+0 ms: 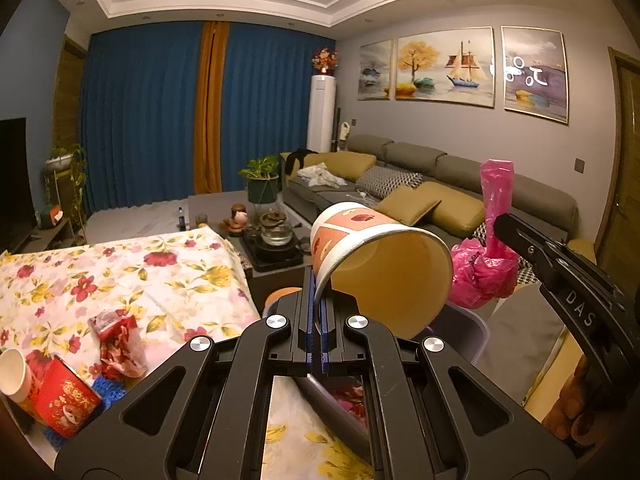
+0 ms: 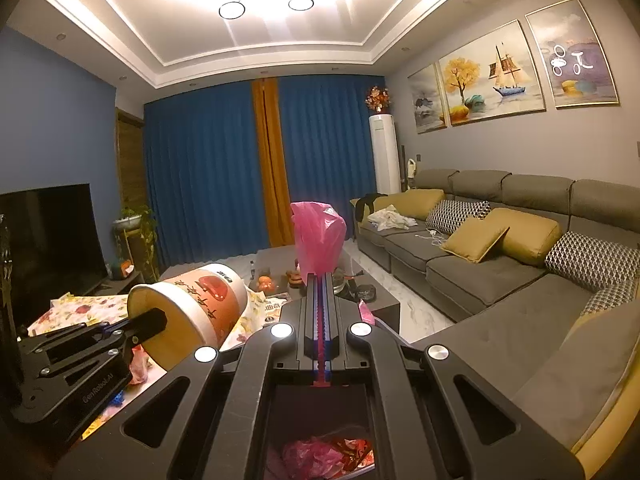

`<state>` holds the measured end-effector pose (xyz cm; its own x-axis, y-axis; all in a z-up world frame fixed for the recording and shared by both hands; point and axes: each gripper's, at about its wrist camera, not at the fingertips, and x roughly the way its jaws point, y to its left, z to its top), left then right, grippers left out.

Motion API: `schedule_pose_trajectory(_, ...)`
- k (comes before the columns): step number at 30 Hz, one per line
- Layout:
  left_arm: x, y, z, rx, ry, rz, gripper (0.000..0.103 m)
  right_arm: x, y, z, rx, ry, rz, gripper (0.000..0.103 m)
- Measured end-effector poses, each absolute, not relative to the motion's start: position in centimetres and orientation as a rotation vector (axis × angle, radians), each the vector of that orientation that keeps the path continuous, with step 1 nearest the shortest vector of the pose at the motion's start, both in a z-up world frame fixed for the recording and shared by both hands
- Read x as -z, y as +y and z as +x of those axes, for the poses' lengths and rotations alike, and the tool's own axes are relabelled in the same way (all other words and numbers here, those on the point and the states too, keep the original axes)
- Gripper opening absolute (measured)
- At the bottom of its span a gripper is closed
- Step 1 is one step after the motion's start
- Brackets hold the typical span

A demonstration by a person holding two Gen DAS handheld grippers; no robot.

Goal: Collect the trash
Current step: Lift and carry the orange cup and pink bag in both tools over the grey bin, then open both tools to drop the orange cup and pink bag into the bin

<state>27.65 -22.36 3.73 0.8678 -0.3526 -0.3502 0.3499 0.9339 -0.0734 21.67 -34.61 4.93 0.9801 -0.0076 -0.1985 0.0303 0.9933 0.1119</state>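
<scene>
A paper cup, printed with red and orange motifs and lying on its side with the open mouth toward the camera, is clamped by its rim between the closed jaws of the left gripper; in the right wrist view the same cup appears at lower left with one finger of that gripper inside the mouth. Just to its right, the right gripper is closed on the gathered neck of a pink plastic bag, which stands up above the fingertips; from the left wrist view the bag bulges below the clamp point, near the cup but apart from it. Beneath the cup, part of a grey bin shows, and pink and red waste is visible low in the right wrist view. To the left lies a table covered by a floral cloth, bearing a crumpled red wrapper, a red carton and a second paper cup. Beyond stand a tea tray, a potted plant, a grey sofa and blue curtains.
</scene>
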Motion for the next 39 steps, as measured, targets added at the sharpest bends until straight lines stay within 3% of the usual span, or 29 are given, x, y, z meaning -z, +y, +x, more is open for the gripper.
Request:
schedule_pose_trajectory(34, -1.6, -24.7, 31.4, 0.426, 0.410, -0.007, 0.002, -4.3, -36.0, 24.1, 0.004, 0.232, 0.180, 0.003)
schedule_pose_trajectory(37, -1.5, -24.7, 31.5, 0.442, 0.408, -0.012, 0.002, -4.4, -36.3, 23.9, 0.014, 0.220, 0.188, 0.037)
schedule_pose_trajectory(39, -1.4, -24.5, 31.6, 0.444, 0.403, -0.021, 0.005, -4.5, -36.4, 23.8, 0.021, 0.211, 0.187, 0.044)
